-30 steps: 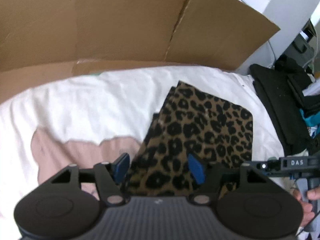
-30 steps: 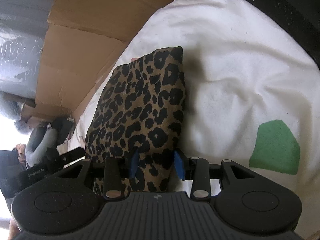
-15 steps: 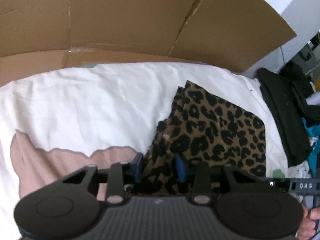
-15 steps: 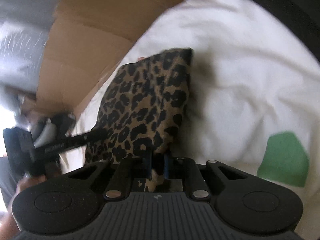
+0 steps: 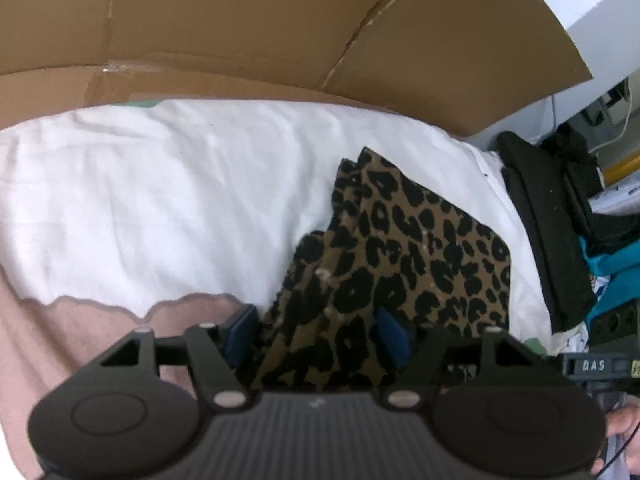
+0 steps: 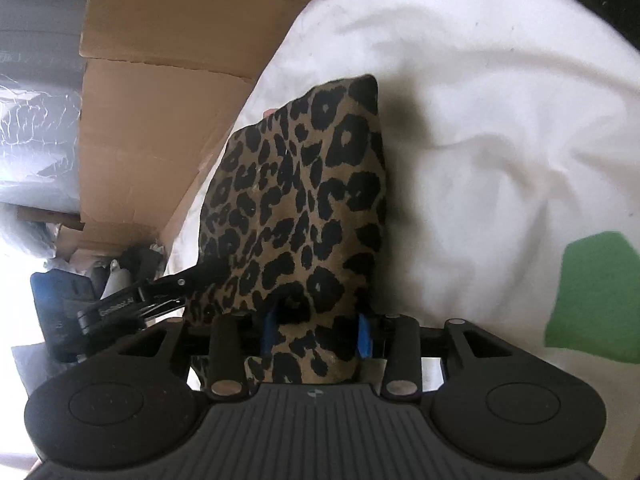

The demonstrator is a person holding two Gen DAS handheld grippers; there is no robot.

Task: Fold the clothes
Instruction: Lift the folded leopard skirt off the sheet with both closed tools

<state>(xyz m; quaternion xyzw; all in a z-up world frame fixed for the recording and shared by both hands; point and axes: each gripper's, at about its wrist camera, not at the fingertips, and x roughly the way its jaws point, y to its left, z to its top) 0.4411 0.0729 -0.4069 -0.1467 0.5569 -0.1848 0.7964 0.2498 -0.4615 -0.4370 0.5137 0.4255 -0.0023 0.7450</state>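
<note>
A folded leopard-print garment lies on a white sheet. My left gripper is over its near left corner. The jaws are opening, and the cloth lies loosely between the blue pads. In the right wrist view the same garment runs away from my right gripper. Its jaws are opening too, with the garment's near end bunched between the pads. The left gripper's finger reaches the garment's left edge there. The right gripper's body shows at the right edge of the left wrist view.
A cardboard wall stands behind the sheet. Dark folded clothes and a teal item lie at the right. The sheet has a pink patch and a green patch. A hand holds the right gripper.
Both grippers pinched the garment's near edge half a second ago and have since widened again. The left gripper has sunk closer to the cloth.
</note>
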